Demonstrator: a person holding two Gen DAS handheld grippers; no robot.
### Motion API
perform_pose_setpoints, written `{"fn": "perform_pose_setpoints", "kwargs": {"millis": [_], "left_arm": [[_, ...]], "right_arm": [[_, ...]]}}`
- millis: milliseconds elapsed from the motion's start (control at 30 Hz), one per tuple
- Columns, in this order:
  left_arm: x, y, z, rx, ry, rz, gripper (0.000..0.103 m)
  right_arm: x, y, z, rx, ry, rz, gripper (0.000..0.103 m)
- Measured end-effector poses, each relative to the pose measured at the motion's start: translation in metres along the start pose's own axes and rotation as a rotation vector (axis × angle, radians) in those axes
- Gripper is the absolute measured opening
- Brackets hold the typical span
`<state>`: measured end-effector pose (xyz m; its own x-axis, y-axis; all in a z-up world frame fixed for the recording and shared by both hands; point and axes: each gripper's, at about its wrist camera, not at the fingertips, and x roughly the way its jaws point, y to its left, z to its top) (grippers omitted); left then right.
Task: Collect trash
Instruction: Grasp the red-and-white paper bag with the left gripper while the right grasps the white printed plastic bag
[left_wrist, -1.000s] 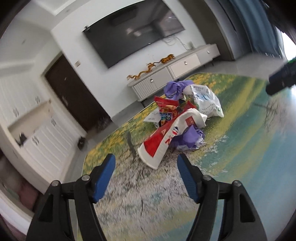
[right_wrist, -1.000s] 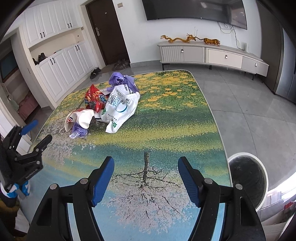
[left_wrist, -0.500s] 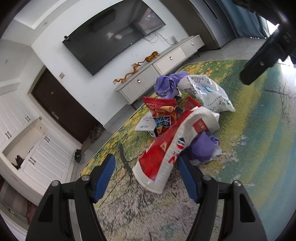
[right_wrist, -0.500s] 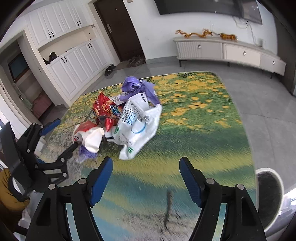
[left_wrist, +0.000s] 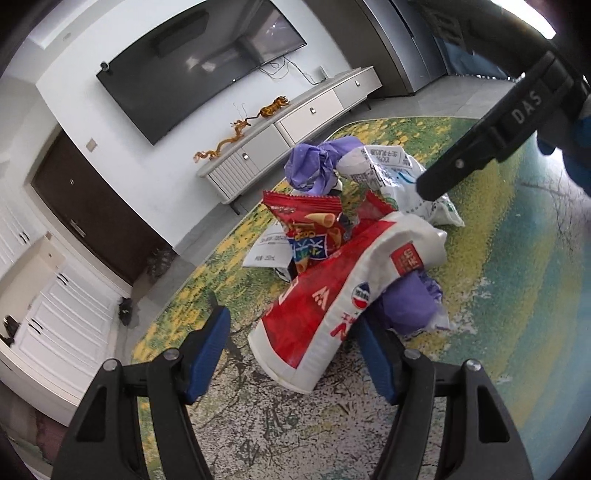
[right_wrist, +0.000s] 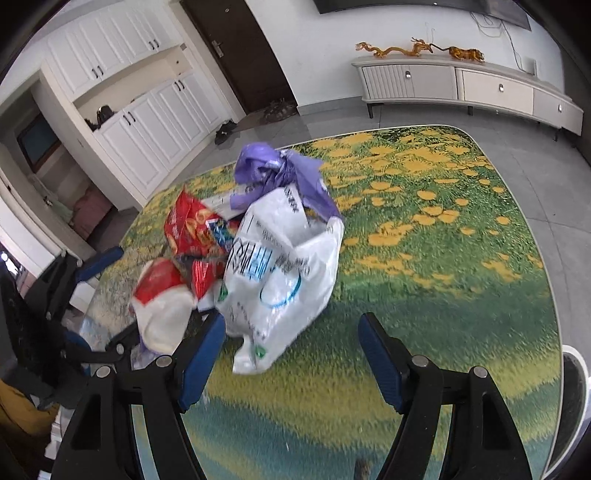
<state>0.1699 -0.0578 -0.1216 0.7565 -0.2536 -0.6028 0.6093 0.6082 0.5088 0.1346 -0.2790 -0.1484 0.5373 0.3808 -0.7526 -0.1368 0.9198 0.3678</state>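
A pile of trash lies on a table with a painted landscape top. It holds a red and white paper cup on its side, a red snack bag, a white plastic bag, and purple plastic bags. My left gripper is open, its fingers either side of the cup's rim end. My right gripper is open just short of the white bag's near corner. The cup shows in the right wrist view.
A white-rimmed bin stands past the table's right edge. A TV console and a wall TV are beyond the table. White cabinets and a dark door are at the left. The right gripper's body crosses the left wrist view's upper right.
Both grippers have moved in toward the trash pile. The left gripper's fingers now flank the cup, and the right gripper has come close to the white bag. Both jaws stay open.
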Motion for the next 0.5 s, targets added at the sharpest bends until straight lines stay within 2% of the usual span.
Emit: {"fn": "perform_pose_setpoints", "kwargs": {"millis": [167,233,267,367,400,433,500], "left_arm": [[0.002,0.003,-0.002,-0.039,0.027,-0.060,0.042],[0.004,0.005,-0.002,-0.056,0.039,-0.082,0.031],[0.004,0.005,-0.004,-0.066,0.040,-0.084,0.031],[0.001,0.012,-0.004,-0.117,0.041,-0.101,0.026],[0.000,0.015,-0.005,-0.138,0.042,-0.109,0.022],[-0.002,0.019,-0.006,-0.164,0.044,-0.120,0.016],[-0.005,0.023,-0.008,-0.205,0.050,-0.144,0.013]], "right_arm": [[0.004,0.000,0.004,0.018,-0.004,0.034,0.072],[0.006,0.003,0.005,0.014,-0.004,0.035,0.072],[0.006,0.004,0.005,0.012,-0.004,0.037,0.070],[0.010,0.005,0.006,0.014,0.000,0.058,0.051],[0.010,0.005,0.004,0.017,0.001,0.064,0.041],[0.010,0.005,0.004,0.019,-0.002,0.067,0.038],[0.009,0.004,0.001,0.016,-0.005,0.069,0.034]]}}
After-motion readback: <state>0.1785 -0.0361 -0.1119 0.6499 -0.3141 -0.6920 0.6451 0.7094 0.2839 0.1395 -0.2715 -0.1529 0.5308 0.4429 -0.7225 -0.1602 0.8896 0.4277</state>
